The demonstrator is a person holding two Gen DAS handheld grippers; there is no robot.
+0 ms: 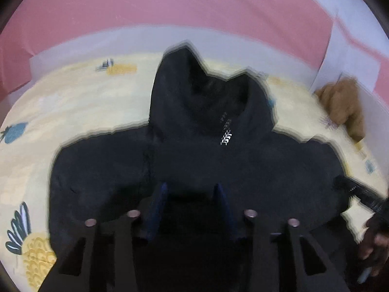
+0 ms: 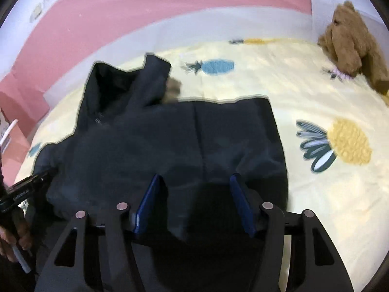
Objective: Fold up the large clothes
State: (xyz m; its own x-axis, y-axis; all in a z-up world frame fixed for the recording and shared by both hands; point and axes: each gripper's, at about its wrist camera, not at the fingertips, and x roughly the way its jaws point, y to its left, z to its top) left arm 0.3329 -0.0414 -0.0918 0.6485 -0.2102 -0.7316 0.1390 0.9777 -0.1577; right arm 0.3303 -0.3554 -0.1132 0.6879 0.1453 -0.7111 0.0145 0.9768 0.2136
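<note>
A pale yellow bedsheet printed with blue and yellow pineapples (image 2: 279, 90) covers the bed, backed by a pink and white wall, and on it lies the task's thing, a large dark navy hooded zip-up jacket (image 1: 194, 160), spread front side up near the middle of the sheet with its hood pointing toward the wall. Judging by its outline, the sleeves appear already brought in across the body, since no long sleeve trails out to either side and the right edge runs straight in the right wrist view; the body itself looks still full length, so I take the folding to be roughly at its middle, with the bottom-to-top fold and the tidying of the hood (image 2: 116, 85) still to do (the motion blur makes the seams hard to read, so this is a judgement). A brown plush teddy bear (image 2: 352, 43) sits well apart at the far right corner of the bed. The right gripper (image 2: 194, 194) hovers over the jacket's near hem with its blue fingers (image 2: 148, 202) standing wide and nothing pinched between them. The left gripper (image 1: 192, 199) hangs over the lower middle of the jacket, its jaws at a narrower gap; against the dark cloth I cannot tell whether they touch or catch any fabric. A silver zip pull (image 1: 226, 138) glints at the collar.
</note>
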